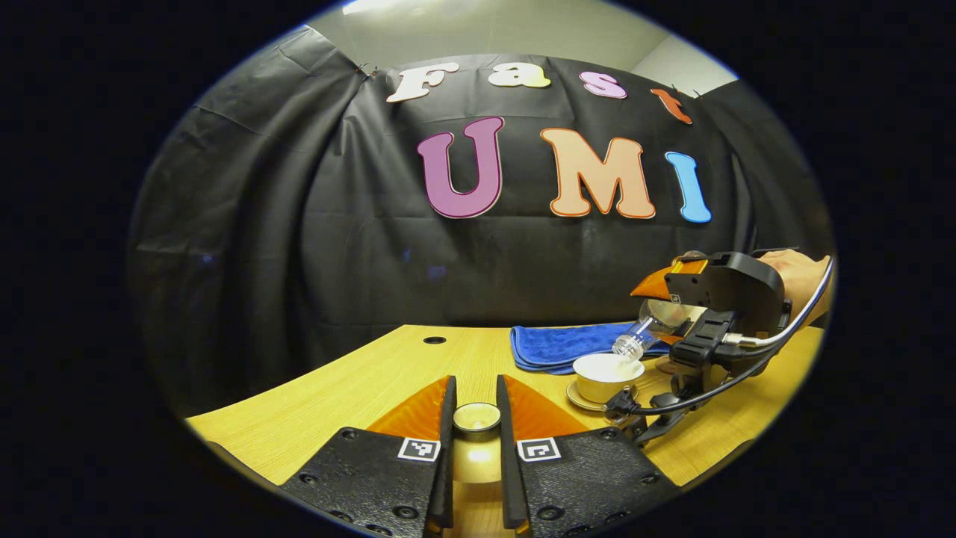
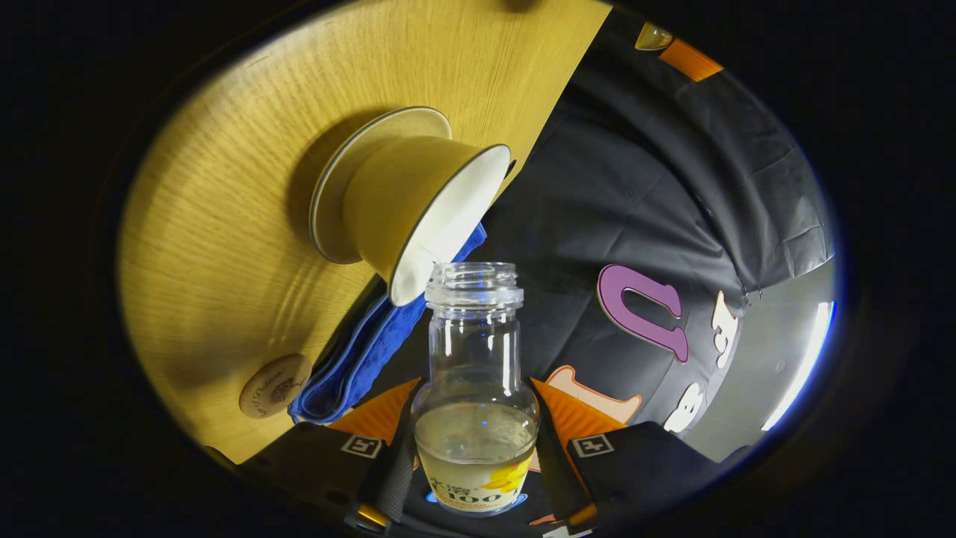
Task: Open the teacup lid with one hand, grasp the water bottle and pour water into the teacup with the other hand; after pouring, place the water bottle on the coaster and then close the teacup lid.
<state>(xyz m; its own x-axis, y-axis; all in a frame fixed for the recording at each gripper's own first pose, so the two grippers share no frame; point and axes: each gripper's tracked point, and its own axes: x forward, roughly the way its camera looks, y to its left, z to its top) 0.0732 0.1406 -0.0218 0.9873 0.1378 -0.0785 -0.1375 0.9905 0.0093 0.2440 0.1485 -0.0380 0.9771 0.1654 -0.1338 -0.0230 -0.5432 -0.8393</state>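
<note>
In the left gripper view my left gripper (image 1: 476, 392) is shut on the teacup lid (image 1: 476, 417), held low over the table's near side. To its right the white teacup (image 1: 601, 371) stands uncovered on its saucer (image 1: 579, 397). My right gripper (image 1: 661, 302) holds the clear water bottle (image 1: 644, 332) tilted, with its mouth just over the cup's rim. In the right gripper view my right gripper (image 2: 474, 400) is shut on the bottle (image 2: 474, 336). Some water lies at the bottle's base end. The teacup (image 2: 418, 217) is just beyond the bottle's open neck. A round coaster (image 2: 275, 385) lies on the table near the cup.
A folded blue cloth (image 1: 556, 345) lies behind the teacup, also seen as blue cloth (image 2: 358, 359) in the right gripper view. The wooden table (image 1: 336, 396) has a small round hole (image 1: 434, 340) near its back edge. A hand (image 1: 799, 276) holds the right gripper.
</note>
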